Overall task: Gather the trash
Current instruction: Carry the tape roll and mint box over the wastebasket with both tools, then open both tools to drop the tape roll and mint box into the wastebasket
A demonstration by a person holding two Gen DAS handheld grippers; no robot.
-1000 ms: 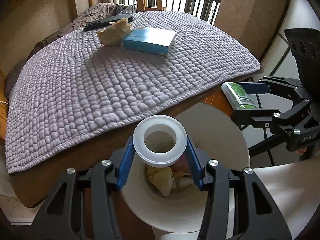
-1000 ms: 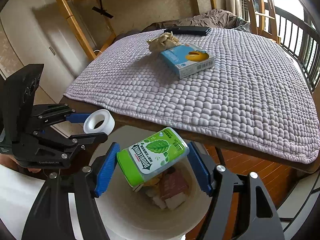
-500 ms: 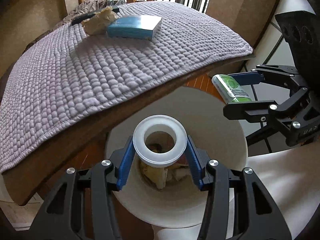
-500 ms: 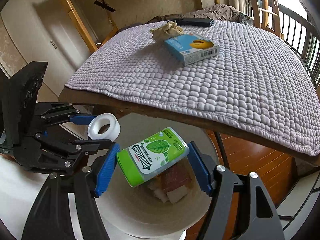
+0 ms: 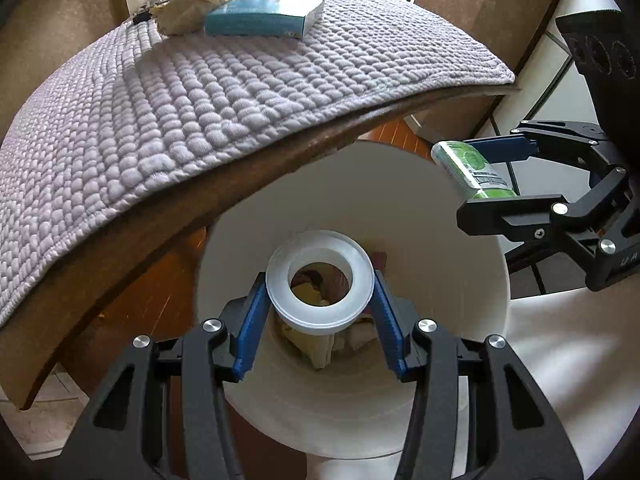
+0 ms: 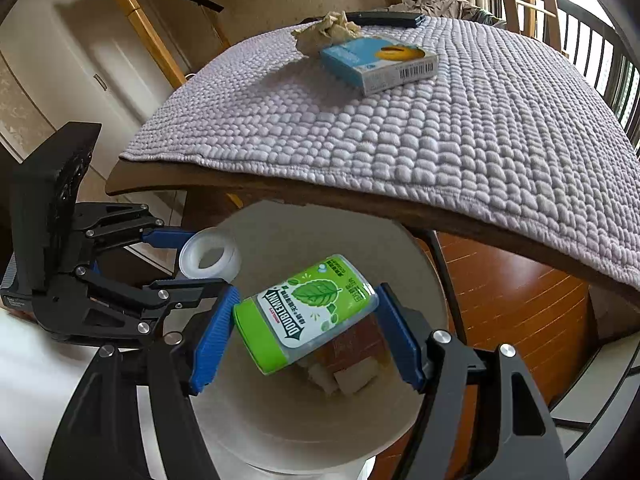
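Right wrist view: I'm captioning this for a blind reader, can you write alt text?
The right tool grips a green mint bottle over a white bin holding scraps. At left, the left tool holds a white tape roll; behind, a blue box and crumpled paper lie on a purple mat.

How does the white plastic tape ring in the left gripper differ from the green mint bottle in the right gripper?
The white plastic tape ring is a plain, hollow circle; the green mint bottle is solid, oblong and labelled with a leaf. The ring lies flat between its pads; the bottle sits tilted. Both are clamped over the white bin, which already holds scraps.
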